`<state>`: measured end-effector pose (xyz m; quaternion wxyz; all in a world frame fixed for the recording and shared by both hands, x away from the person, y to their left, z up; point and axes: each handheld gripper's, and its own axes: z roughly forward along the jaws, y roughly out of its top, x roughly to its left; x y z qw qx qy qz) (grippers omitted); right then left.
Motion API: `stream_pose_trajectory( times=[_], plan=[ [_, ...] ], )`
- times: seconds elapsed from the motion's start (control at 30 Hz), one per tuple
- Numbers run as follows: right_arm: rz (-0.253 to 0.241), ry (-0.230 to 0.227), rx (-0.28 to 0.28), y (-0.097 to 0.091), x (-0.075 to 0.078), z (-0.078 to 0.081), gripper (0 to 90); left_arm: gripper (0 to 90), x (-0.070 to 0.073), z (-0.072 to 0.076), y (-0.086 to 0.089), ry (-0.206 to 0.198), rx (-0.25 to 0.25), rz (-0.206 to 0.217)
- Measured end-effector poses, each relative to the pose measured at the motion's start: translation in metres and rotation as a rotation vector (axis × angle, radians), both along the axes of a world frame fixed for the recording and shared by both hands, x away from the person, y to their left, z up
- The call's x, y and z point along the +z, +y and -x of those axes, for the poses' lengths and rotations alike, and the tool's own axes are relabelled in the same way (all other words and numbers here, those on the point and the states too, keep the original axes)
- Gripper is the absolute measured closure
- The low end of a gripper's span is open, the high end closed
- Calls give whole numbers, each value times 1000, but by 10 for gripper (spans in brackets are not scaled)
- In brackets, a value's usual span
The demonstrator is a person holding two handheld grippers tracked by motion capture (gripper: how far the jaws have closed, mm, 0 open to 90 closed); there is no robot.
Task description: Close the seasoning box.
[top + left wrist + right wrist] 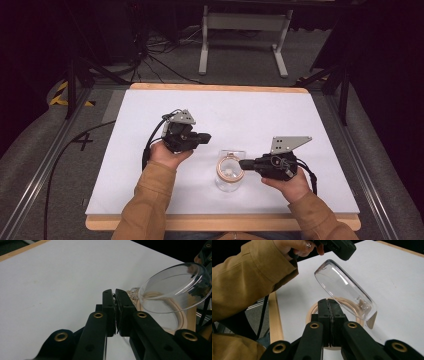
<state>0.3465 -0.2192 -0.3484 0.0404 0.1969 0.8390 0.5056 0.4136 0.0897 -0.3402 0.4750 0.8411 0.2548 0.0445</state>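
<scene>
Tools both pressed together: left [206,138], right [242,163] beside jar [229,172], lid [345,288] up.

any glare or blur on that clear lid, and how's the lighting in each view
High view: the white table top is evenly lit, the surroundings dark, and the jar small and soft. Left gripper view: the clear lid shows thin bright rim highlights, while the near jaws are blurred. Right gripper view: white glare streaks cross the lid; the sleeve is slightly soft.
</scene>
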Motion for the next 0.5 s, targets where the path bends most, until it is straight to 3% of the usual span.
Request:
stream_pose_trajectory(
  times=[0.27, 0.5],
  plan=[
    [37, 26, 17, 3, -1, 2, 897, 868, 1, -1, 7, 6, 12, 2],
    [75, 50, 31, 5, -3, 4, 897, 887, 0, -2, 7, 25, 7, -36]
  ],
)
